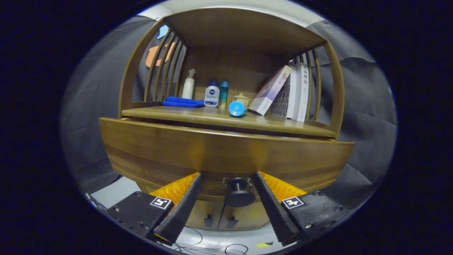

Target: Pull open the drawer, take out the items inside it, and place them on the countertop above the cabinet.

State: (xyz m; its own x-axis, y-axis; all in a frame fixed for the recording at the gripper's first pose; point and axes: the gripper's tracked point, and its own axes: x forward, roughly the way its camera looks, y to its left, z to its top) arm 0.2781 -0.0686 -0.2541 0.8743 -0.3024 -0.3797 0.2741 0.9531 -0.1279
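Two fingers of my gripper (pixel 228 179) stand apart, either side of the drawer (pixel 226 152) knob (pixel 239 193), not touching it; a blue cup (pixel 237 108) lies on the surface (pixel 198 116).

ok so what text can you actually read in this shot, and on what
white book: dark characters on the spine, too blurred to quote
leaning book: cover print too small
blue-capped bottle: label too small
tool, open either side of the knob: square markers, no words
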